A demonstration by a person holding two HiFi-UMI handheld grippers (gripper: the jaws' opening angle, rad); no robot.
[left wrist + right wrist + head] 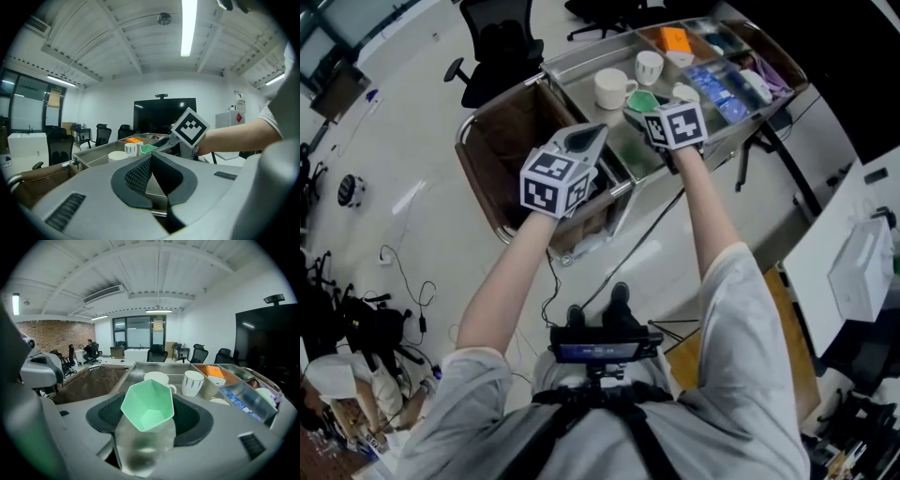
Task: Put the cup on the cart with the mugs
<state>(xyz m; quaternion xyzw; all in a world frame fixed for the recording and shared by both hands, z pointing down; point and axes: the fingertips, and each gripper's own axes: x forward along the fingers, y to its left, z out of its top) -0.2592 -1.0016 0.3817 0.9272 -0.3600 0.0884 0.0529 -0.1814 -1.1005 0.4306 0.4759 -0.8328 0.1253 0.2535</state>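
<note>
- In the head view, the left gripper (586, 139) was in the centre of the frame, over the brown bin (502, 141) at the near end of the cart (581, 58).
- The right gripper (639, 105) was a little higher and more to the right, and it carried the green cup (643, 98) over the metal tray of the cart.
- Two white mugs (614, 88) (649, 66) stood in that tray just beyond the cup, and an orange box (675, 39) lay in a compartment further up.
- In the left gripper view, the pads (138, 176) of the left gripper (151, 161) met at their tips and nothing was between them.
- Behind them, the marker cube (190, 126) of the right gripper was right of centre, with the cup (148, 148) just left of it, beside the mugs.
- In the right gripper view, the jaws of the right gripper (147, 411) stood wide and pressed on the cup (147, 404) from both sides.
- The cup was tilted, so its six-sided mouth faced the camera.
- The plain mug (157, 378) and the striped mug (193, 382) stood in the tray just above the cup in the frame.
</note>
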